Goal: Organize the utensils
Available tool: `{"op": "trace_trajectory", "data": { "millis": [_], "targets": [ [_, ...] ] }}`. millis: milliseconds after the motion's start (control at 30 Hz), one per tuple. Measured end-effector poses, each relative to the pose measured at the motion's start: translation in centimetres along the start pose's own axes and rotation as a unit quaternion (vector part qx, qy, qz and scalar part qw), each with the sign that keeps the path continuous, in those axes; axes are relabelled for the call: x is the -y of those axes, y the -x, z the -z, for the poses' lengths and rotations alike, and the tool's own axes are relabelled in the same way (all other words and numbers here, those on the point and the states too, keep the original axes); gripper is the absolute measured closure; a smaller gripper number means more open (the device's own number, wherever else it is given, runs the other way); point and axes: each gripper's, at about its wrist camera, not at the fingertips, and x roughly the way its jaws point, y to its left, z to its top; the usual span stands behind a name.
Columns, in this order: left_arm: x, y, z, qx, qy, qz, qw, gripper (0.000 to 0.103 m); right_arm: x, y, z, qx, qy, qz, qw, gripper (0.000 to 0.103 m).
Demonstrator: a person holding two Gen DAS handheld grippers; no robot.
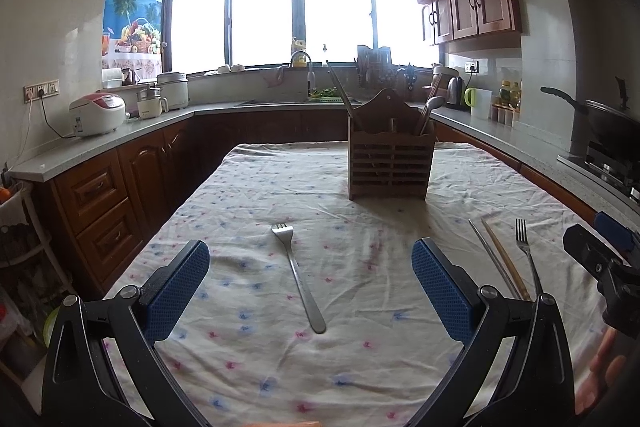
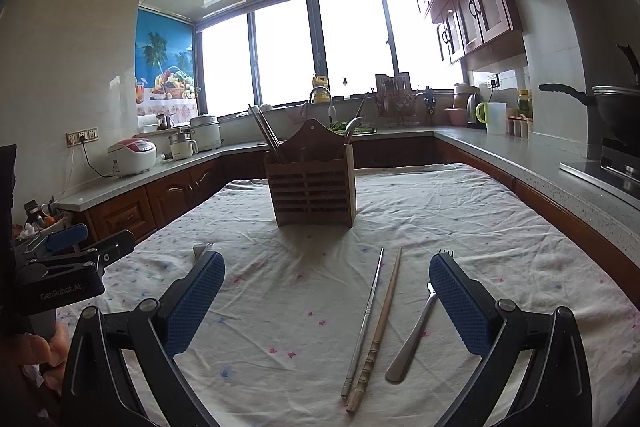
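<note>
Two forks [image 1: 298, 275] [image 2: 412, 339], two chopsticks [image 2: 370, 327] lie flat before upright wooden holder [image 1: 390, 163].

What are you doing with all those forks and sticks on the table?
Someone is tidying utensils into the wooden holder, with a gripper in each hand. Both the left gripper and the right gripper are open and empty. One fork lies by the left gripper. The metal chopstick, wooden chopstick and another fork lie by the right one.

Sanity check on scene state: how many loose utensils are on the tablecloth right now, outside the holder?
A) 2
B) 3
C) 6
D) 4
D: a fork on the left, plus a metal chopstick, a wooden chopstick and a second fork on the right, all in front of the wooden holder.
</note>
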Motion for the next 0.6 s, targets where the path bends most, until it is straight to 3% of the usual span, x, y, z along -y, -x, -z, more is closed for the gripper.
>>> {"op": "trace_trajectory", "data": {
  "millis": [600],
  "targets": [
    [0.31,0.07,-0.24,-0.001,-0.005,0.000,1.0000,0.000,-0.56,0.37,-0.34,0.005,0.000,-0.005,1.000,0.000]
  ]
}}
